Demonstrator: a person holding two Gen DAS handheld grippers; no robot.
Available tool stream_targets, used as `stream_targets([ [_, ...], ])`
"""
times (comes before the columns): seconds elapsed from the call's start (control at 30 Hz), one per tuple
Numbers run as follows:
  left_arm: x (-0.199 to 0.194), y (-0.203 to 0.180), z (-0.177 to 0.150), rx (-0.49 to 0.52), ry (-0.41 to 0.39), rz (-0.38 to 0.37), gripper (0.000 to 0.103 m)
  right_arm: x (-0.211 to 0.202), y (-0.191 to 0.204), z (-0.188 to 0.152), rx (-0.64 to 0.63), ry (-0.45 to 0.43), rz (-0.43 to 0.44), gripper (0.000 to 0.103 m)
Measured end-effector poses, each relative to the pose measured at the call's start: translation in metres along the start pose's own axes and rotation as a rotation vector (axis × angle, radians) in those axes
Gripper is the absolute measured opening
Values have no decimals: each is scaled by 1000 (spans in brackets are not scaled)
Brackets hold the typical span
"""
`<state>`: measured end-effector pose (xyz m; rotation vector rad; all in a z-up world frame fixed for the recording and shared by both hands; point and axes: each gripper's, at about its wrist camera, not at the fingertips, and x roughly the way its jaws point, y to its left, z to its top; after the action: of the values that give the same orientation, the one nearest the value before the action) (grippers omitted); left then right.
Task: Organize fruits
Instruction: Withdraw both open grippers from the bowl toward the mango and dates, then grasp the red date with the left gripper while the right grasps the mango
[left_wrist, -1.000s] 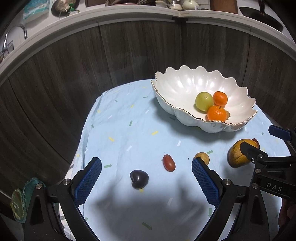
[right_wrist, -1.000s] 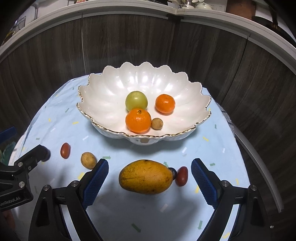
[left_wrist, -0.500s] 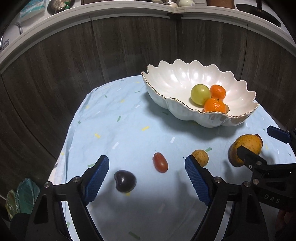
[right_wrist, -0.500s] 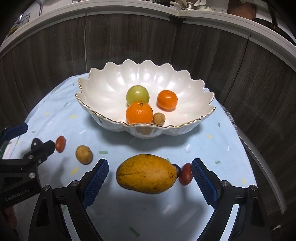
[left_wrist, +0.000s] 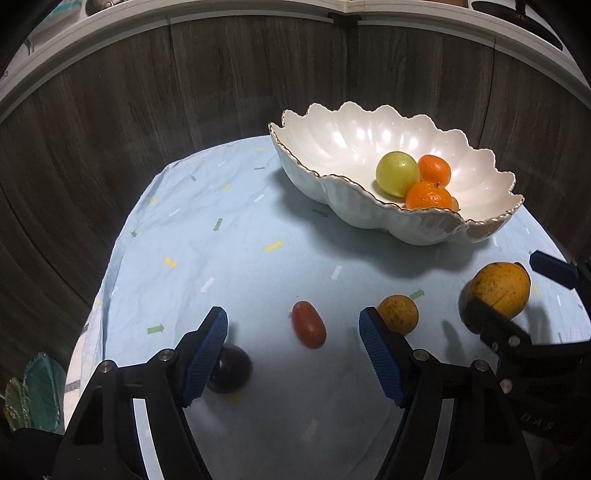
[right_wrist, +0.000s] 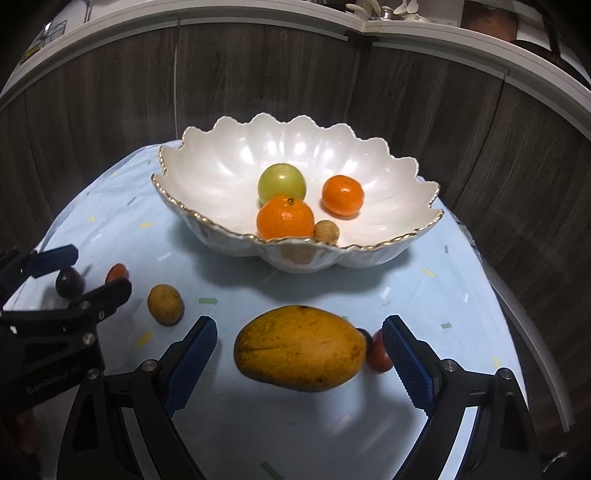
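At the far left of the light-blue cloth (left_wrist: 229, 236), my left gripper (left_wrist: 291, 350) stands with jaws wide apart and holds nothing; the dark plum (left_wrist: 231, 369) lies touching or just beside the inner face of its left finger, and the red oval fruit (left_wrist: 308, 325) lies loose in the gap. Risk 1: if I close here, the left pad may clip the plum off-centre and roll it toward the cloth's left edge, or both fruits may be caught together. Next to the right, the small yellow-brown fruit (left_wrist: 399, 314) sits just behind the right finger tip; I judge that a forward push would knock it. Further right, my right gripper (right_wrist: 299, 358) is likewise spread open and empty, with the mango (right_wrist: 301, 349) lying crosswise between its fingers. Risk 2: the mango fills most of the opening, so I judge a grip along its length liable to slip on the rounded skin. Risk 3: a small red fruit (right_wrist: 378, 356) and a darker one beside it are wedged between the mango's end and the right finger, and could be pinched or flicked away. The white scalloped bowl (right_wrist: 207, 173), holding 2 oranges, 1 green fruit and 1 small brown fruit, stands beyond; 6 fruits remain outside it.
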<state>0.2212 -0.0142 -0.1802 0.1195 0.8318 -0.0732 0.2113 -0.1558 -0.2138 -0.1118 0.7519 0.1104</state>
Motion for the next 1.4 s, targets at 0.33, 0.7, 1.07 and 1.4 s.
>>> stream_targets([
  [0.33,6,-1,0,-3,1,-4,70,13,0,-3,23,47,18,92],
  [0.7,10,-10,2,42,10,20,54,20,-2,-3,43,78,29,91],
  [1.07,13,-19,0,75,39,30,20,20,-6,-2,66,75,23,83],
  [1.4,11,-17,1,69,28,18,18,15,-4,-2,71,58,29,77],
])
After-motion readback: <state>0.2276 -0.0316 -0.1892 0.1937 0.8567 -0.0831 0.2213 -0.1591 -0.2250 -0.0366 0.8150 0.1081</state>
